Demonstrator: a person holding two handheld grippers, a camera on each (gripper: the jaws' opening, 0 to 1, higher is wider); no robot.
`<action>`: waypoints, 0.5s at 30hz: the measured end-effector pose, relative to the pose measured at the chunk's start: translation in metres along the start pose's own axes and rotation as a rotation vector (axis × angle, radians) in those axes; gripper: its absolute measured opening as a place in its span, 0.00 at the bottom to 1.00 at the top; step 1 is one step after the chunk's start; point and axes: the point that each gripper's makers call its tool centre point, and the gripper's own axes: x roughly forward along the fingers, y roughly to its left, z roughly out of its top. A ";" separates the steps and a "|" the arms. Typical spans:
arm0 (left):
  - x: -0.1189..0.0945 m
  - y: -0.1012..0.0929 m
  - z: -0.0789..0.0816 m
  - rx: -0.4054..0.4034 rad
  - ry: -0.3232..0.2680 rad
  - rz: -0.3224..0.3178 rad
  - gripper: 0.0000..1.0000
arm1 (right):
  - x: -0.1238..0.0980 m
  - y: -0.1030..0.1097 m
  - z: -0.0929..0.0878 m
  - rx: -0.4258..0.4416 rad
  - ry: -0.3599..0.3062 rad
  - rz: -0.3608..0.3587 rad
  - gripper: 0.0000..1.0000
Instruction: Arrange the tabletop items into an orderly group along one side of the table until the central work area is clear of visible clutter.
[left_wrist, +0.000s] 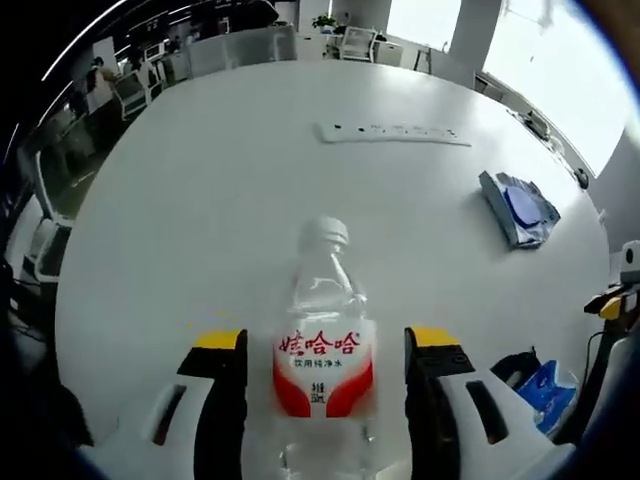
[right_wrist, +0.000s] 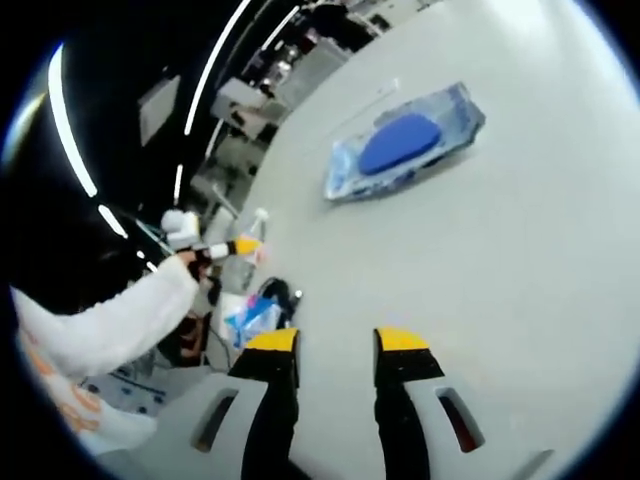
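Left gripper (left_wrist: 325, 350) wide open astride the upright water bottle (left_wrist: 324, 340) near the bench (left_wrist: 200, 200) edge, not touching, right gripper (right_wrist: 335, 342) slightly open and empty; off-centre closing could tip the light bottle.

Water bottle (left_wrist: 325, 340) base cut off by frame bottom; label print unreadable.

Left tongs (left_wrist: 325, 350) wide apart; right tongs (right_wrist: 335, 342) narrowly parted.
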 end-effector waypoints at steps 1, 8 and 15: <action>0.001 0.000 -0.001 -0.004 0.001 0.001 0.63 | 0.000 0.000 0.000 0.001 0.000 0.000 0.26; 0.005 0.001 -0.005 -0.052 0.000 0.016 0.59 | -0.003 -0.005 0.002 0.028 -0.021 -0.006 0.25; 0.008 0.011 -0.001 -0.021 -0.064 0.066 0.47 | -0.006 -0.010 0.008 0.068 -0.053 -0.008 0.24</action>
